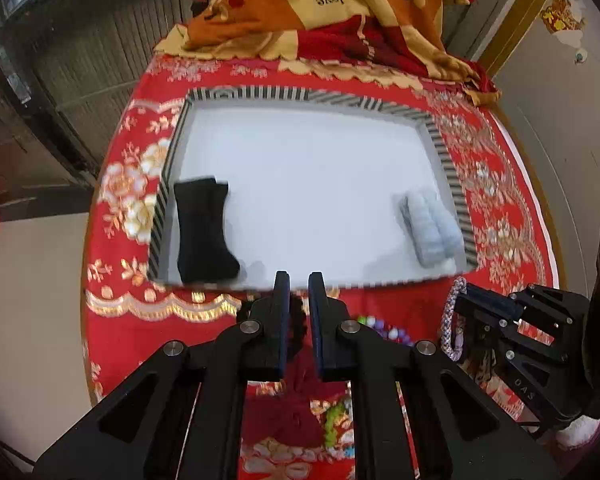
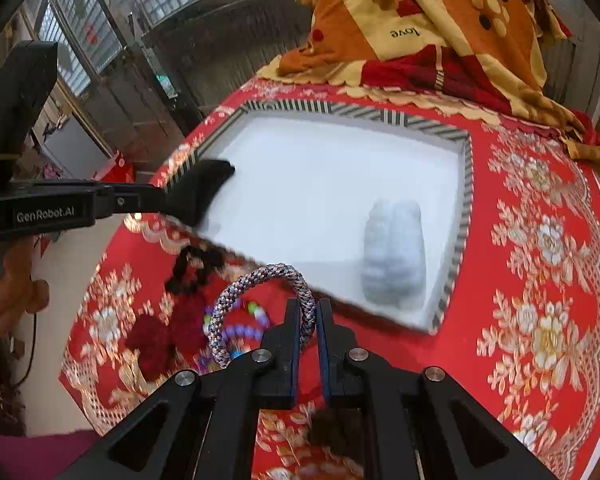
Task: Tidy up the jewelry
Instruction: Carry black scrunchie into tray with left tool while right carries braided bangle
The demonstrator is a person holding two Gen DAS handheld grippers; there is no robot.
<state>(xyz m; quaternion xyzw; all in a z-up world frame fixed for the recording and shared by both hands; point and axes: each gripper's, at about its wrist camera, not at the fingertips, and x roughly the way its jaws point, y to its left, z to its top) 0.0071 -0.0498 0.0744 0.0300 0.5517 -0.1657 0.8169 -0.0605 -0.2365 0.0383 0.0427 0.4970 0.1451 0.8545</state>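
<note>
A white tray with a striped rim (image 1: 446,160) (image 2: 466,200) lies on the red floral cloth. In it a black display stand (image 1: 206,232) (image 2: 204,190) lies at the left and a pale blue one (image 1: 432,228) (image 2: 396,256) at the right. My right gripper (image 2: 309,306) is shut on a braided grey rope bracelet (image 2: 256,280) just before the tray's near edge; it also shows in the left wrist view (image 1: 450,320). My left gripper (image 1: 299,280) is nearly closed and empty at the tray's near edge. A black bead bracelet (image 2: 198,264), a dark red one (image 2: 160,336) and coloured beads (image 2: 244,332) lie on the cloth.
A crumpled orange and red blanket (image 1: 320,12) (image 2: 440,32) is piled beyond the tray. The round table edge (image 1: 85,280) drops off at the left. A small brown object (image 2: 332,424) lies under my right gripper.
</note>
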